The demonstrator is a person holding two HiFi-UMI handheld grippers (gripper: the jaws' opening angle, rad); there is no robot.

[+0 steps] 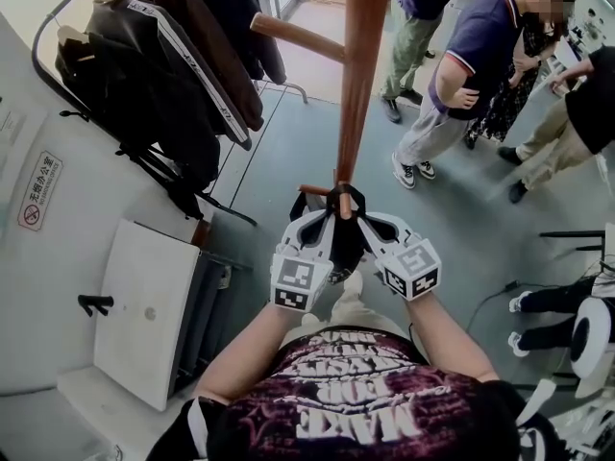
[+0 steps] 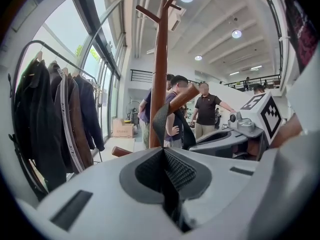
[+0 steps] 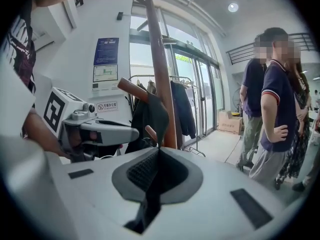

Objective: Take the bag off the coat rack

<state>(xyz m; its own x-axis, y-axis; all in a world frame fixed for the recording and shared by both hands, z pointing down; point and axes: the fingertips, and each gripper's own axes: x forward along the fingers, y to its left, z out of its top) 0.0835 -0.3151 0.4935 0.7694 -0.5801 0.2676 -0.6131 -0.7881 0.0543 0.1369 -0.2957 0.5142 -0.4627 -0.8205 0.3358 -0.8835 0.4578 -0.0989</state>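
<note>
**Up and outward**

Our left tool (image 2: 164, 156) and right tool (image 3: 157, 156) each clamp the strap (image 2: 160, 119), side by side, the bag (image 1: 338, 246) hanging between them. Just beyond, the strap loops over a peg (image 2: 187, 94) slanting upward from the coat rack (image 1: 360, 65); we judge it must lift along that slant.

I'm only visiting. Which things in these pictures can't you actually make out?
- Whatever hangs from the black fabric strap: in the head view, the left gripper and right gripper cover it. Both gripper views show only the strap, clamped in shut jaws.
- Foot of the brown wooden coat rack: in the head view, hidden behind the grippers.
- Blue wall poster: in the right gripper view, its print is too small to read.
</note>
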